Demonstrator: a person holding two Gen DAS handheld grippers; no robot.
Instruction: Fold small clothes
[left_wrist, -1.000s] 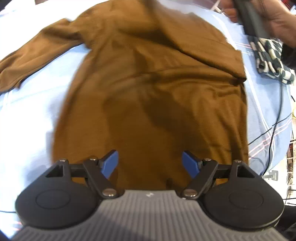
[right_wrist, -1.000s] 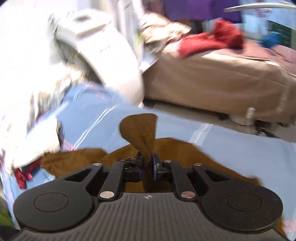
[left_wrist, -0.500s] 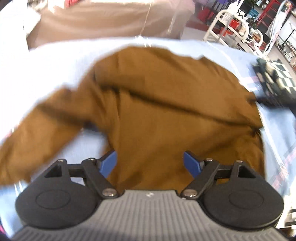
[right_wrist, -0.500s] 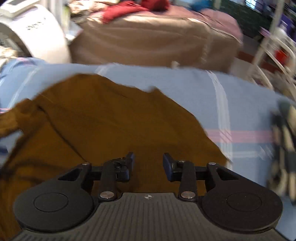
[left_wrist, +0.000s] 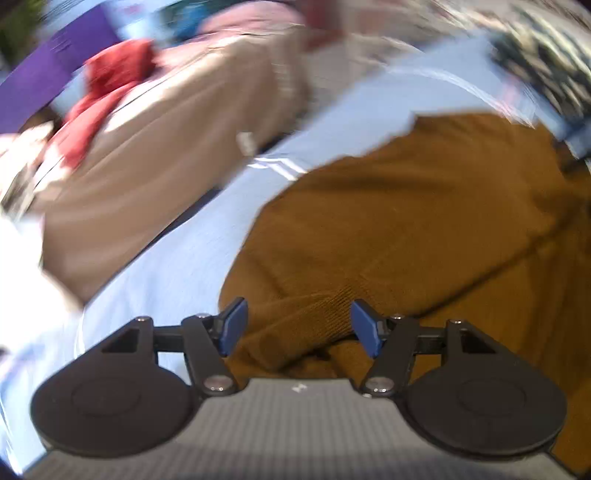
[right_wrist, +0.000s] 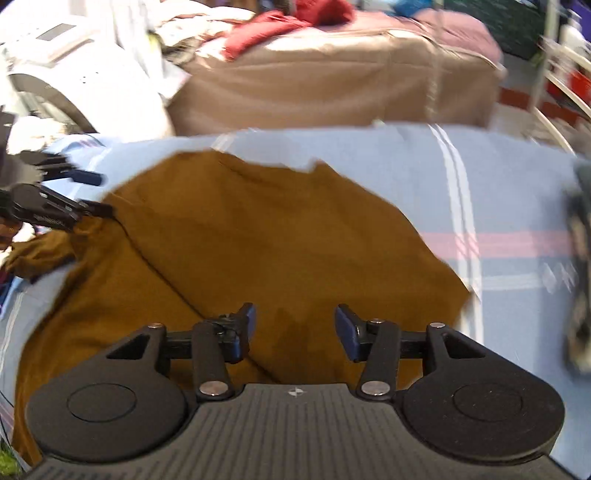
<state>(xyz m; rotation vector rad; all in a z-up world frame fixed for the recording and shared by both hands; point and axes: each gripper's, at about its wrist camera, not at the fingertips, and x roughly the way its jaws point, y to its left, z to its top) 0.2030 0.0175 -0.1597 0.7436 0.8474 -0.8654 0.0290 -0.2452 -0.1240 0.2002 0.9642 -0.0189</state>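
- While I looked along the left gripper, its jaws were closing, the blue pads apart with a ribbed cuff of the brown shirt lying between them; I could not see either pad pressing on it.
- Beyond those fingertips the shirt spread away to the right over the pale blue sheet (the picture was smeared, so finer folds were beyond me).
- To the left of the fingers I had only bare sheet, and further out a tan-covered bed with a red cloth on it.
- From the right gripper I saw the jaws opening, pads well apart and nothing gripped; the shirt lay flat beneath and ahead of them.
- A crease ran from just beside the left-hand finger diagonally up toward the far left of the shirt.
- Far off to the left of the right gripper's fingers, the left gripper sat at the shirt's edge, by the bunched sleeve.
- To the right of the fingers the sheet showed a pink stripe and white lines, with a dark patterned cloth blurred at the edge.
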